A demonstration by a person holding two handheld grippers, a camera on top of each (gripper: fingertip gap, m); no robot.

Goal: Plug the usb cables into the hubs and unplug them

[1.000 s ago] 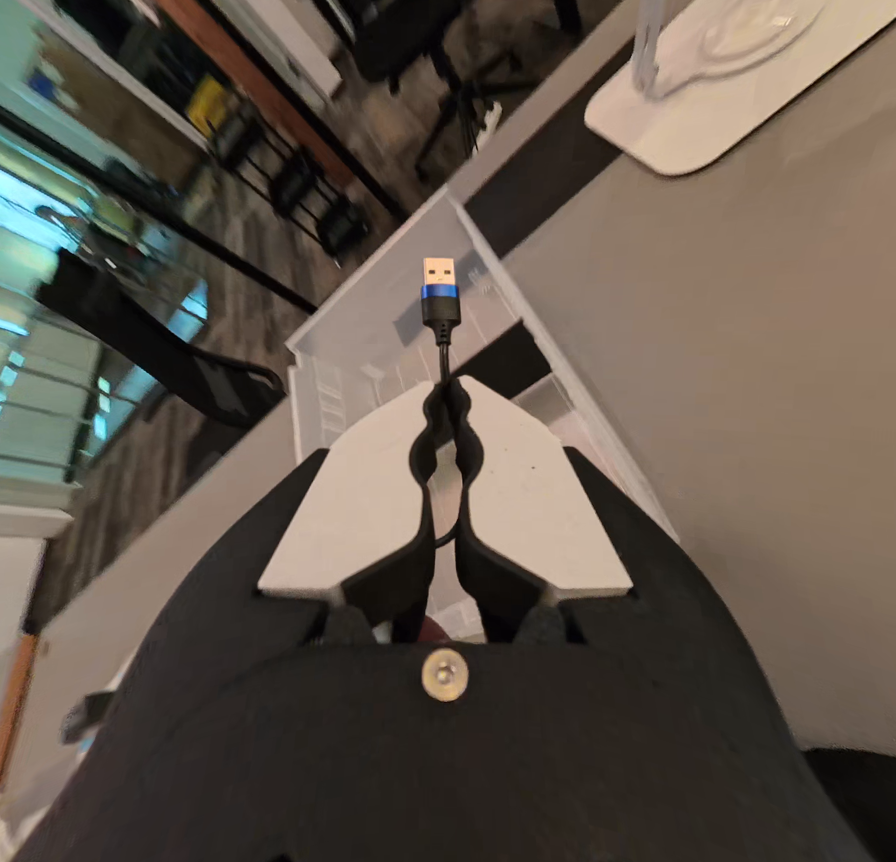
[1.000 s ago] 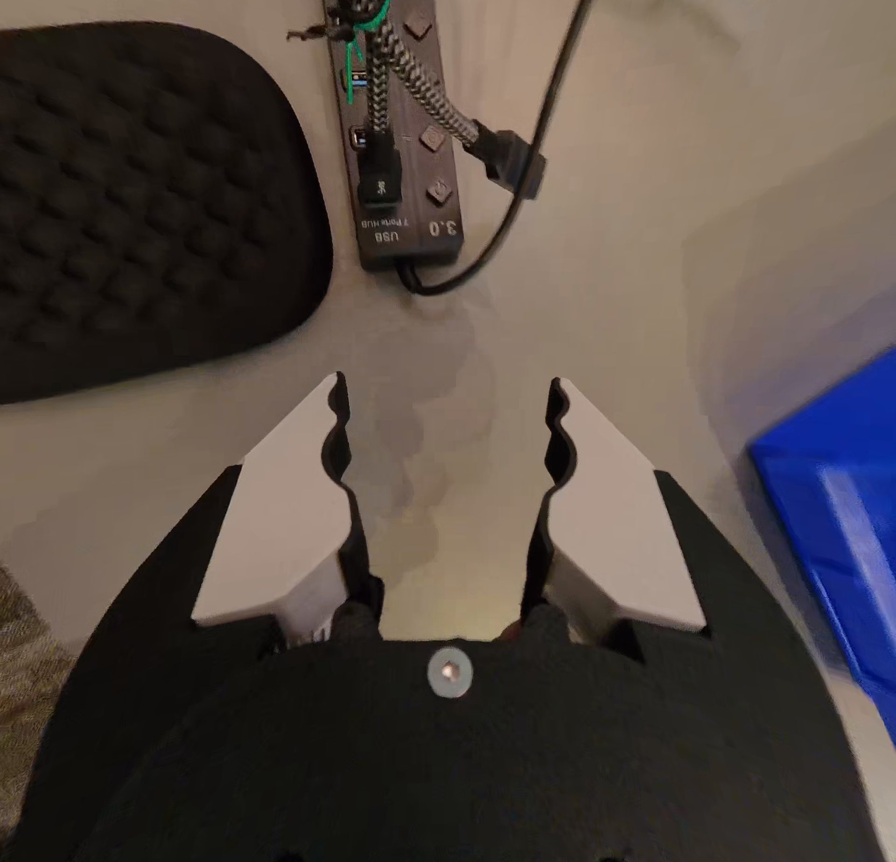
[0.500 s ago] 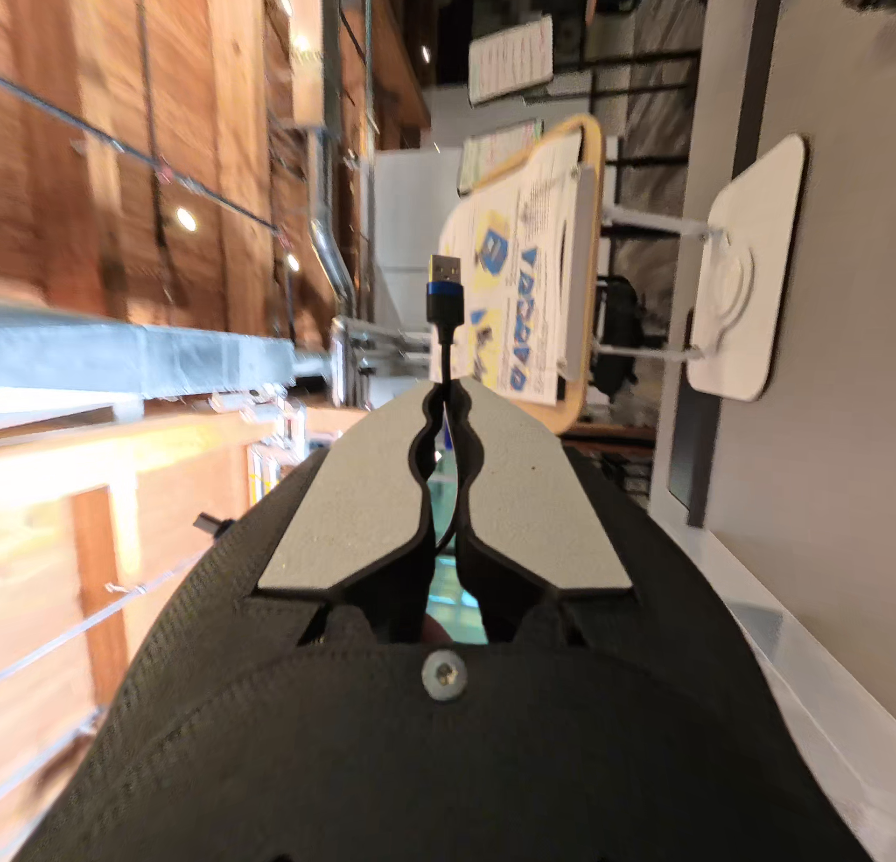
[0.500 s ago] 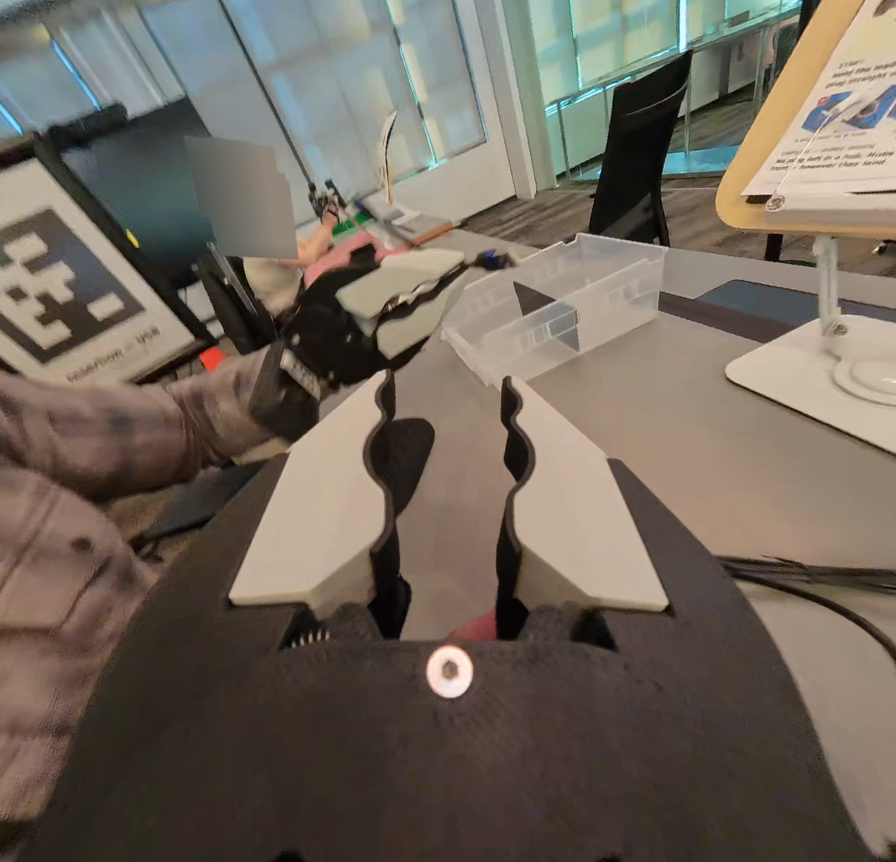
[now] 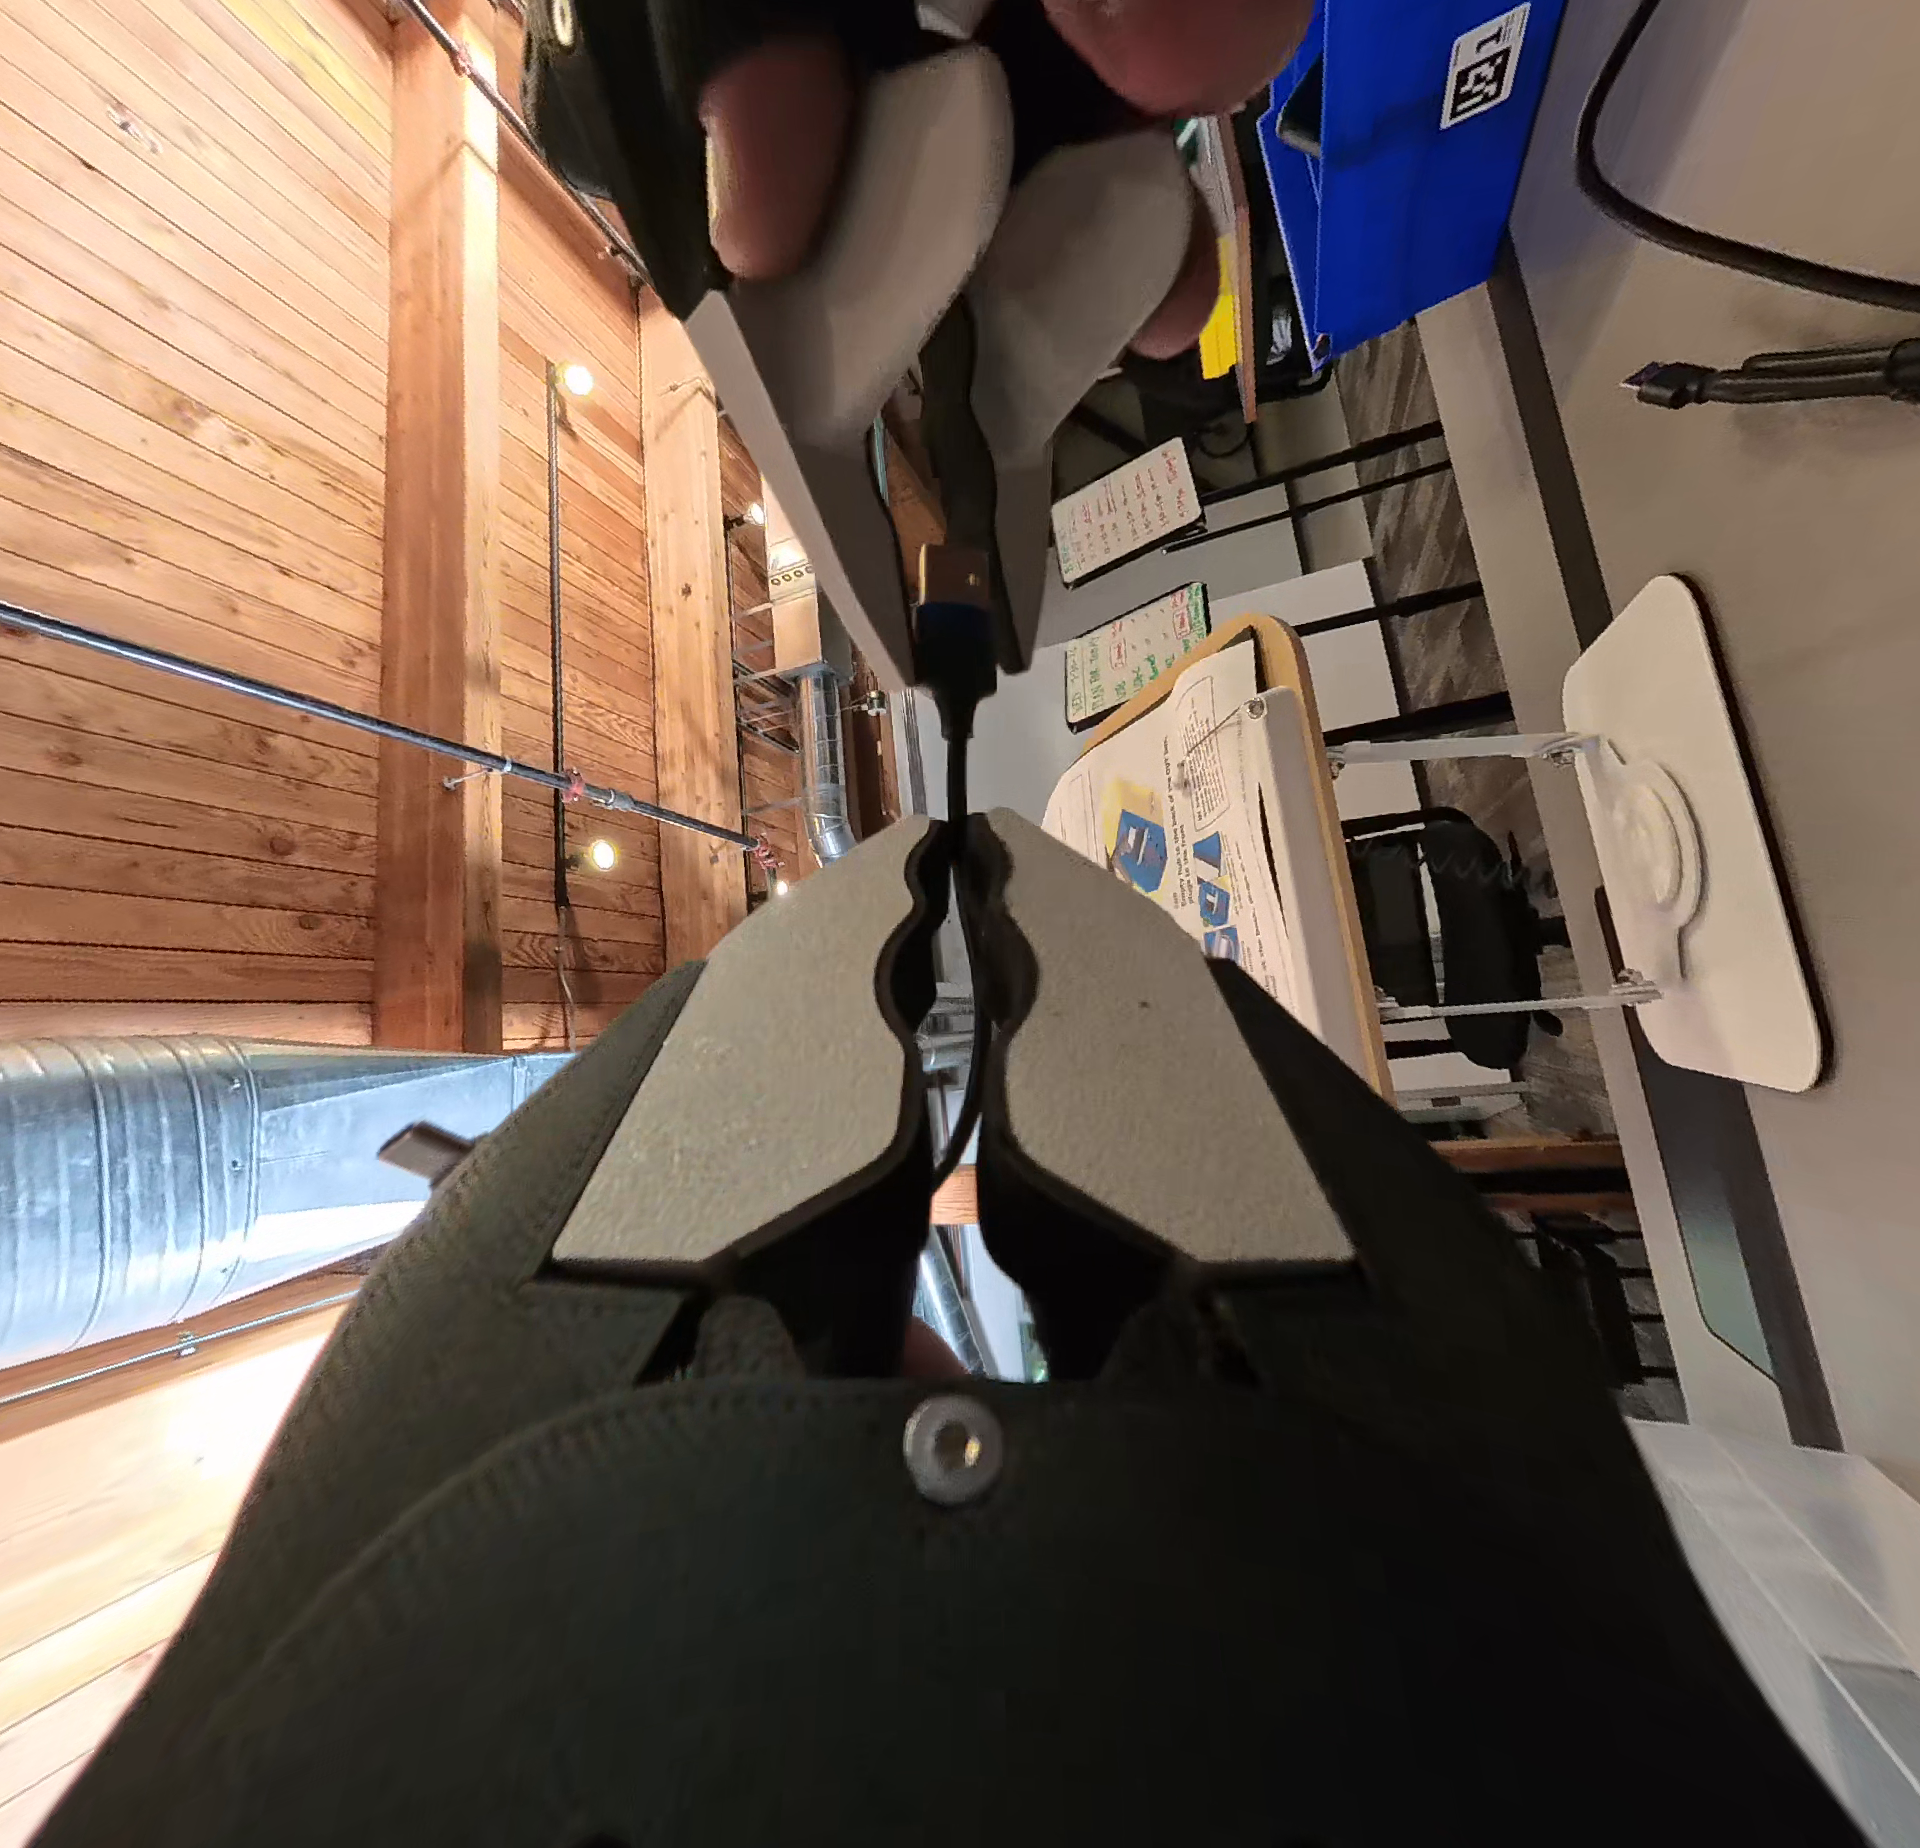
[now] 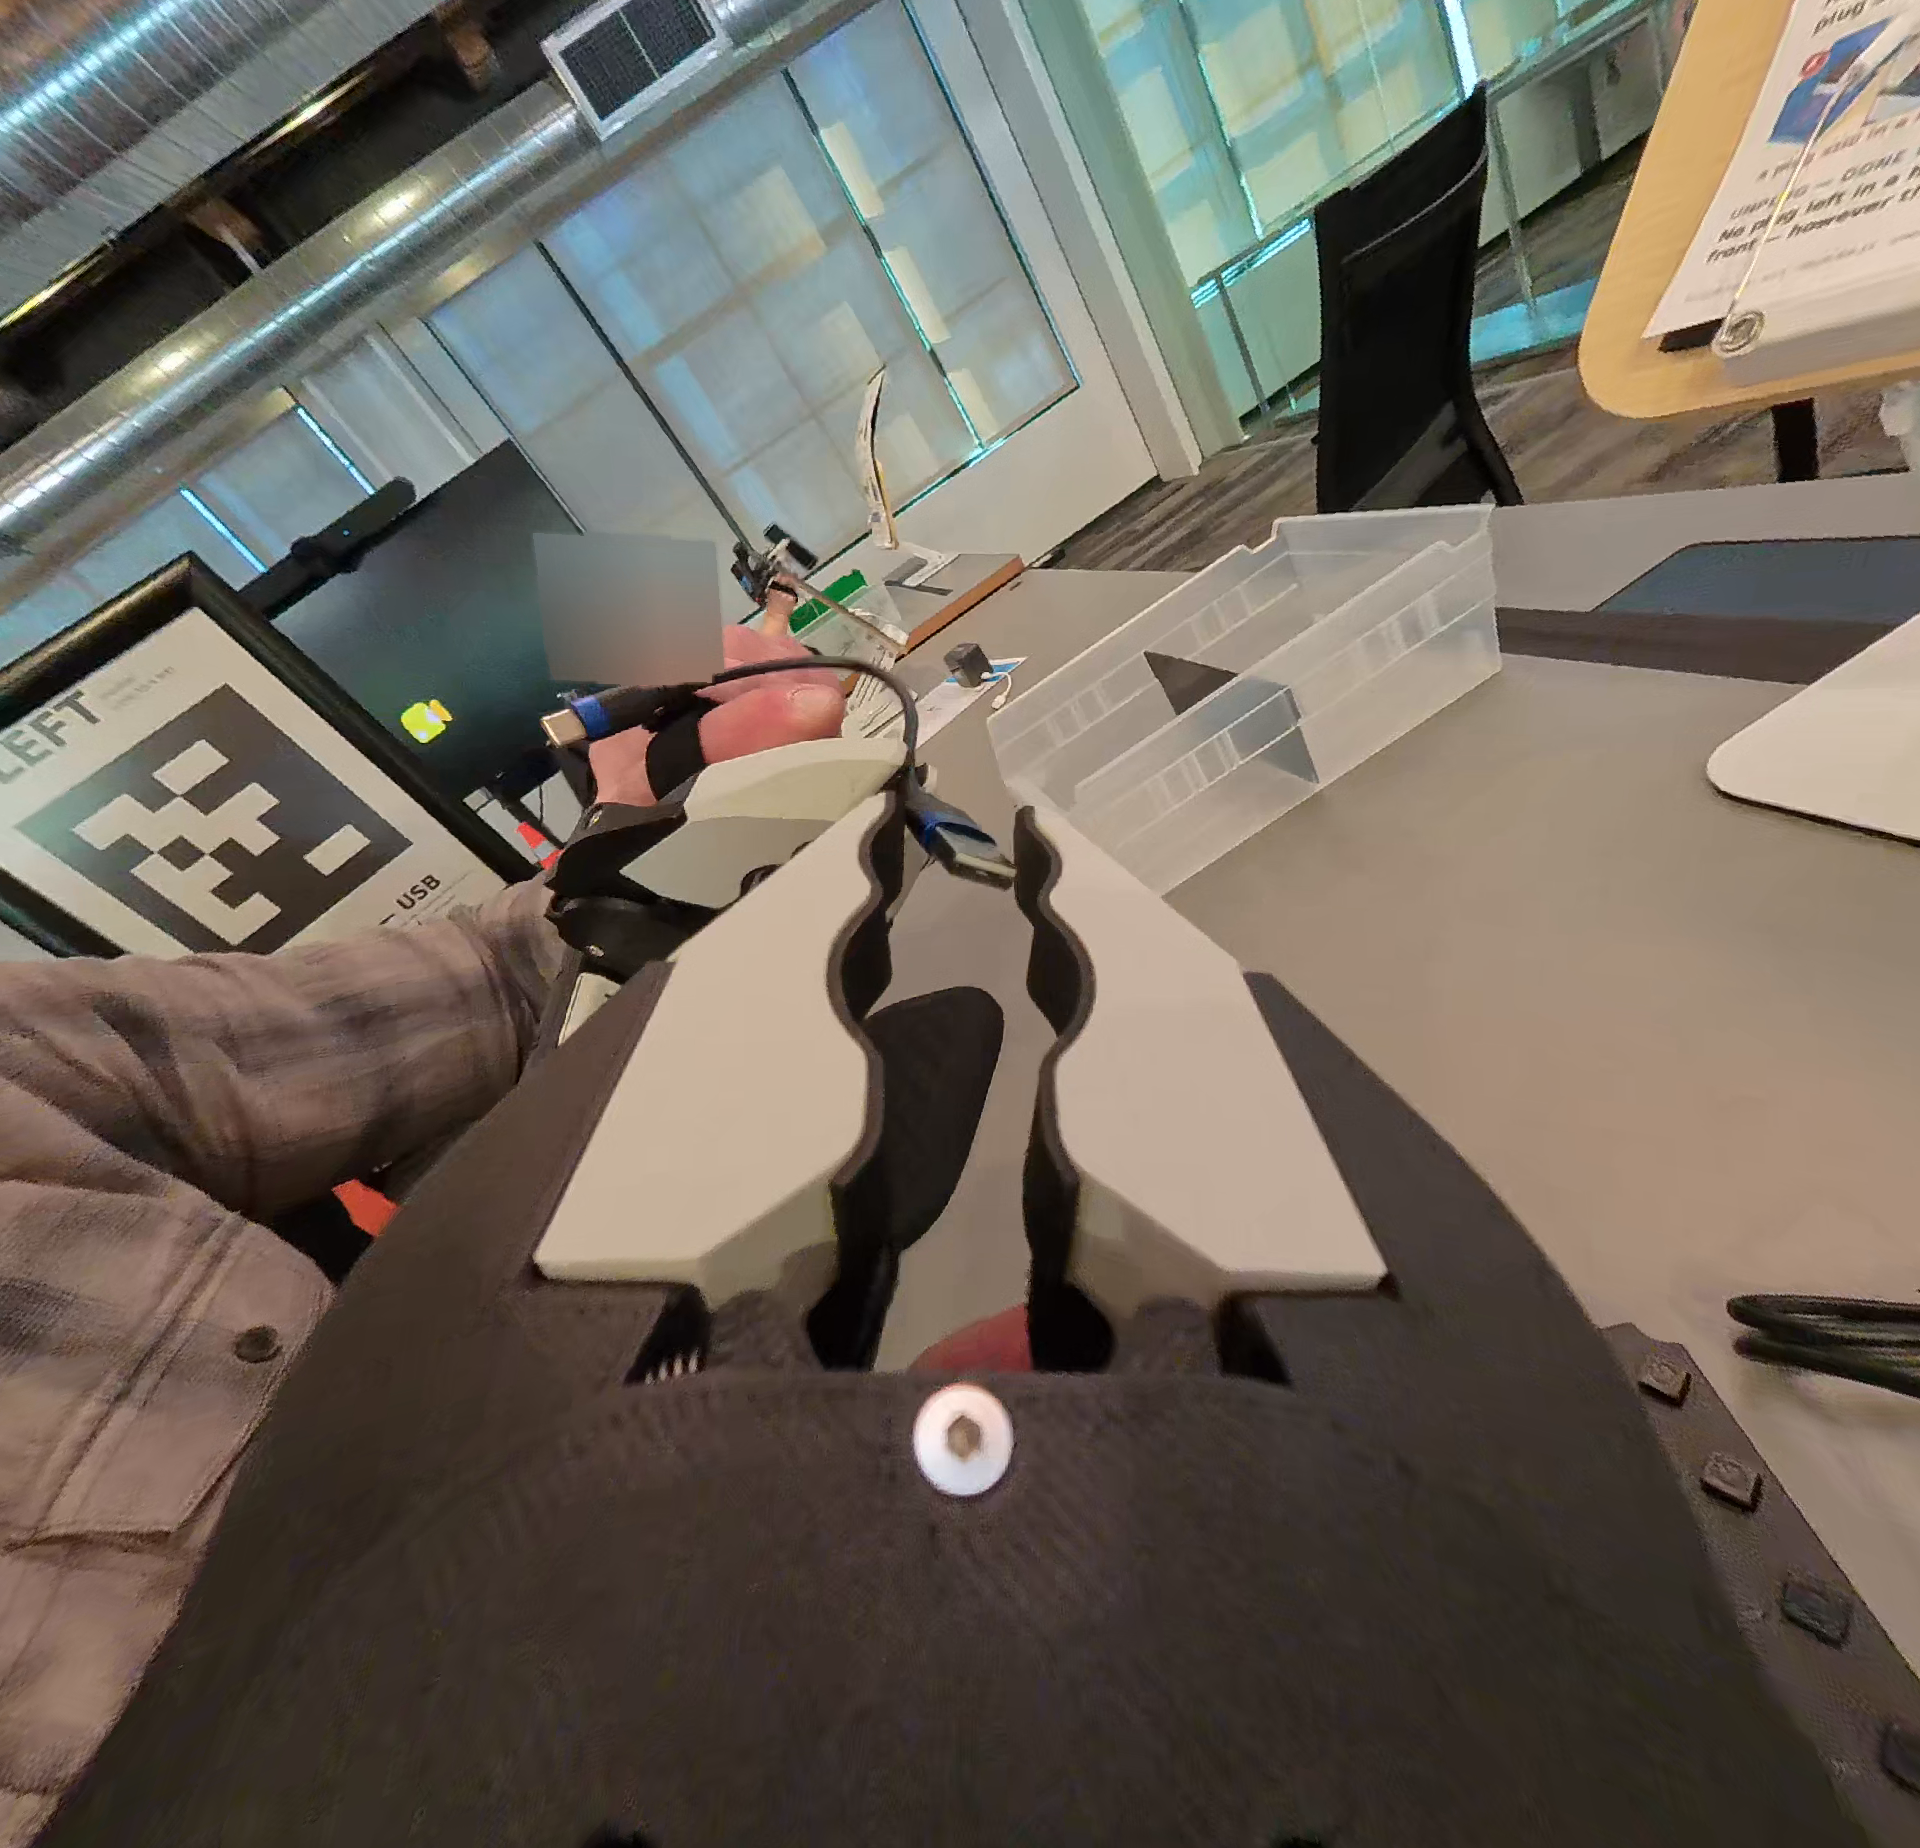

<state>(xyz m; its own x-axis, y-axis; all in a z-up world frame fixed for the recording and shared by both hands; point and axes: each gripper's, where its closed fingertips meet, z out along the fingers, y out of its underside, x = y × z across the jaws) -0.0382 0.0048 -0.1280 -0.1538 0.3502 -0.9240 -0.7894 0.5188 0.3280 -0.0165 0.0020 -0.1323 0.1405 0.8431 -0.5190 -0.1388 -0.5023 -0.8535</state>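
Note:
My left gripper [image 5: 961, 832] is shut on a thin black USB cable [image 5: 954, 759] and holds it in the air. The cable's plug [image 5: 951, 588], metal with a blue ring, sticks out past its tips. My right gripper [image 5: 961, 660] comes in from above with a finger on each side of the plug. In the right wrist view my right gripper [image 6: 956, 822] is narrowly open, with the plug [image 6: 966, 853] lying slantwise between its tips. The left gripper's grey fingers [image 6: 790, 775] show behind. The cable loops back to a second plug [image 6: 582, 723] over the hand. No hub is in view.
A clear plastic tray [image 6: 1299, 655] stands on the grey table [image 6: 1507, 967] beyond my grippers. A white stand base [image 6: 1849, 749] is at the right, and black cables [image 6: 1829, 1341] lie near right. A black pad [image 6: 925, 1102] lies below my fingers. A blue bin [image 5: 1403, 157] stands at the table's edge. Both grippers' tips are close together, under 4 cm apart.
My right gripper swung up from the hub on the table to the left gripper, and its jaws narrowed around the plug. My left gripper tilted up from the tray, still holding the cable.

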